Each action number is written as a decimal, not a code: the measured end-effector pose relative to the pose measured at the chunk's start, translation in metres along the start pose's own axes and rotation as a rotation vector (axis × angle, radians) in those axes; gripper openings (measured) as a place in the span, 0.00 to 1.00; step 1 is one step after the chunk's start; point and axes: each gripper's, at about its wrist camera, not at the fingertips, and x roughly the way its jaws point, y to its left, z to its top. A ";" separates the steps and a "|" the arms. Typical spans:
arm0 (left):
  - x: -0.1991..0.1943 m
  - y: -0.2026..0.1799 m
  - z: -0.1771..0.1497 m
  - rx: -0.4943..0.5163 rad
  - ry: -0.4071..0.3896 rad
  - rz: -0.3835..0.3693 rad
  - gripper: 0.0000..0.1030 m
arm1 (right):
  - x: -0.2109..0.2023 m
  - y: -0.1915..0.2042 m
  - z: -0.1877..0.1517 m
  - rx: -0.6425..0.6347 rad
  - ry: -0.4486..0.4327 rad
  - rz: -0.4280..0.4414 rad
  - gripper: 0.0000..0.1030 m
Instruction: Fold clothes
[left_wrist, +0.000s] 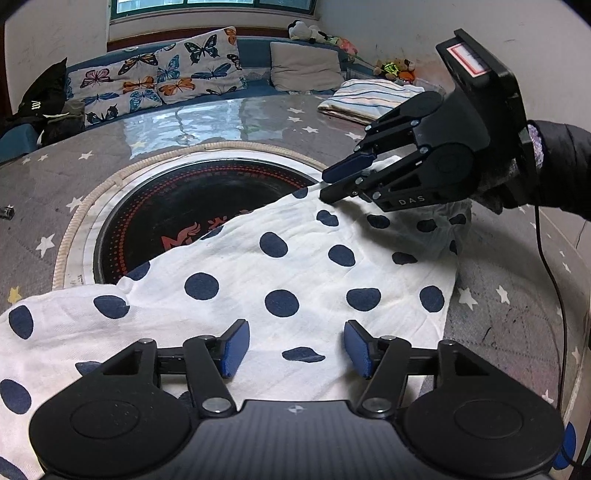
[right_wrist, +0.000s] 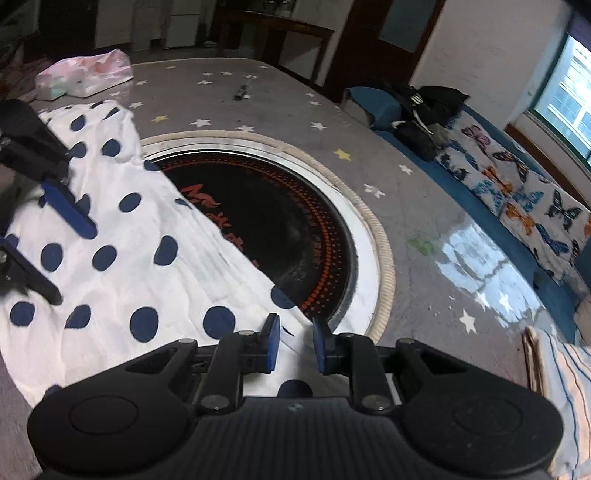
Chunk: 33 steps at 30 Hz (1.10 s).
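Observation:
A white cloth with dark blue dots (left_wrist: 280, 273) lies spread on the table, partly over the round black cooktop (left_wrist: 207, 206). It also shows in the right wrist view (right_wrist: 122, 236). My left gripper (left_wrist: 295, 347) is open, its blue pads apart just above the cloth's near part. My right gripper (left_wrist: 327, 184) reaches in from the right at the cloth's far edge, jaws a little apart with the cloth edge between them. In its own view my right gripper (right_wrist: 295, 339) is open over the cloth edge. The left gripper's fingers (right_wrist: 70, 210) show at the left there.
The grey star-patterned tablecloth (left_wrist: 498, 306) covers the table. A folded striped cloth (left_wrist: 369, 99) lies at the far right. A pink packet (right_wrist: 85, 74) lies at the far corner. A sofa with butterfly cushions (left_wrist: 155, 77) runs along the table's side.

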 end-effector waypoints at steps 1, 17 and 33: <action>0.000 0.000 0.001 -0.001 0.003 -0.001 0.60 | 0.000 0.000 0.000 -0.007 0.003 0.010 0.08; 0.003 -0.004 0.004 0.014 0.027 0.005 0.64 | -0.012 -0.021 0.000 0.109 -0.111 -0.021 0.01; -0.023 0.023 0.018 -0.083 -0.055 0.059 0.67 | -0.004 0.010 0.011 0.064 -0.116 0.081 0.02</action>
